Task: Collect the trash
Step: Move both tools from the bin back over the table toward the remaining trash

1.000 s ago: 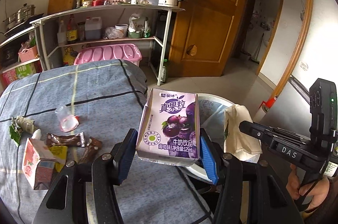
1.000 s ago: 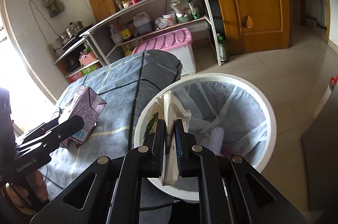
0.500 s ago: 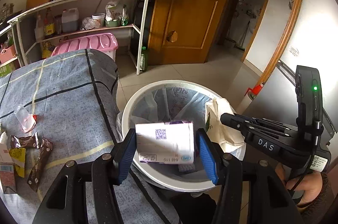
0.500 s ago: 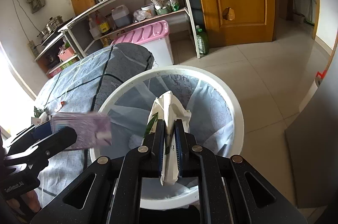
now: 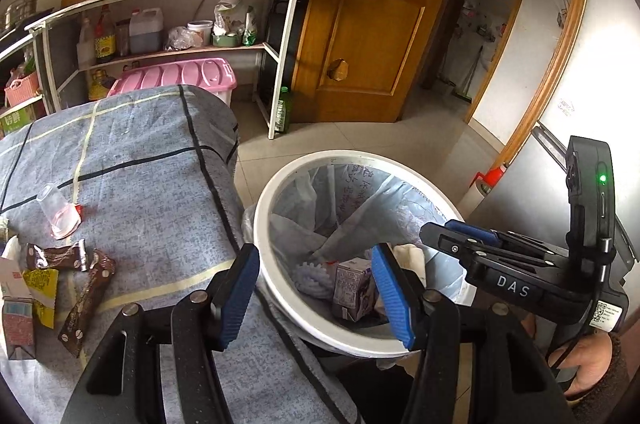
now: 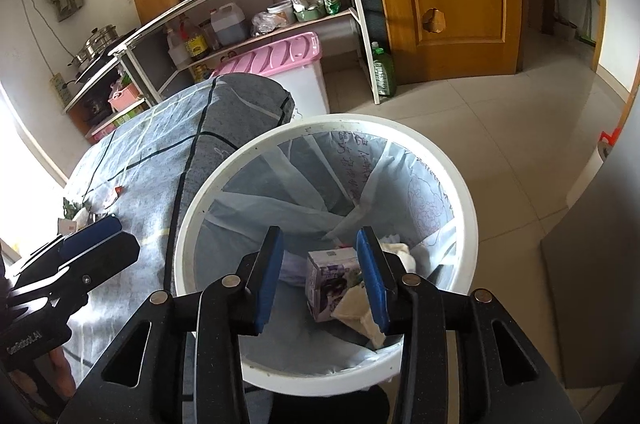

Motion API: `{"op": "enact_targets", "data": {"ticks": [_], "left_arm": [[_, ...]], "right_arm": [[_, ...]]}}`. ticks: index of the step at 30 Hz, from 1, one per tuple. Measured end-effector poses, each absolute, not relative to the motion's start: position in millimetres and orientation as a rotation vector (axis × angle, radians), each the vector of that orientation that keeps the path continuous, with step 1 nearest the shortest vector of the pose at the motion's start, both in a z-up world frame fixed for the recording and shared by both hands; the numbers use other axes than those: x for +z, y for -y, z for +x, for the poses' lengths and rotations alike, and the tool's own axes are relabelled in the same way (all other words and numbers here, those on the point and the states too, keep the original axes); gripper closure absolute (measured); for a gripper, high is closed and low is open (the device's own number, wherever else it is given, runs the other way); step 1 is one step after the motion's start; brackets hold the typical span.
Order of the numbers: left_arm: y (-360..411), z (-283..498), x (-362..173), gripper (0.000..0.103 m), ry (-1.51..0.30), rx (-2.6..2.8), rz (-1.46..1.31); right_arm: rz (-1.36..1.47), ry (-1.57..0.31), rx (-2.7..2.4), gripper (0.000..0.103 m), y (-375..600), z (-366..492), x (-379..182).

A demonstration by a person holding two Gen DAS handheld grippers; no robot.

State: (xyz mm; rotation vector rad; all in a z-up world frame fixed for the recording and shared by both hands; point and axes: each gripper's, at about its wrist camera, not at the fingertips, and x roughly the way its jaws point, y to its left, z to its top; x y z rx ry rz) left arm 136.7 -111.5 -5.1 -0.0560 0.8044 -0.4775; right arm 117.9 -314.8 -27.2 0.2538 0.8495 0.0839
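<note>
Now the purple carton [image 6: 329,283] lies inside the white bin [image 6: 460,184], its long axis upright but tipped toward 1 o'clock, with a crumpled paper bag [image 6: 360,316] touching it at 4 o'clock. Both the left gripper [image 5: 316,288] and right gripper [image 6: 322,280] hang over the bin with jaws spread, holding nothing. Only the left view shows the wrappers [image 5: 86,298] and clear cup [image 5: 58,212] at 9 o'clock on the tablecloth [image 5: 152,184]; there the right finger [image 5: 390,298] hides part of the carton [image 5: 354,288].

Bin [image 6: 188,236] under both grippers: smooth white plastic, thin translucent liner | carton [image 6: 326,278] between right gripper's [image 6: 320,284] ribbed blue pads: printed, slightly glossy paperboard | table cover [image 5: 152,184] left of left gripper [image 5: 316,294]: matt woven cloth | door [image 5: 372,4] ahead: glossy varnished wood
</note>
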Motion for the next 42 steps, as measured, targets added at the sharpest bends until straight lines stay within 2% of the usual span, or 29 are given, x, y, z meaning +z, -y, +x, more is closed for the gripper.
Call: {"op": "enact_targets", "data": {"ticks": [18, 34, 42], "left_arm": [[8.9, 120.6, 1.1, 0.042, -0.761, -0.294, -0.118], [-76.3, 94.7, -1.5, 0.040, -0.721, -0.084, -0.047], [-109.5, 98.4, -16.2, 0.038, -0.763, -0.077, -0.070]], "right_arm": [[0.238, -0.829, 0.242, 0.064, 241.4, 113.3, -17.2], [0.219, -0.879, 0.394, 0.063, 160.5, 126.0, -31.9], [0.172, -0.908, 0.426, 0.063, 121.1, 134.9, -39.9]]}}
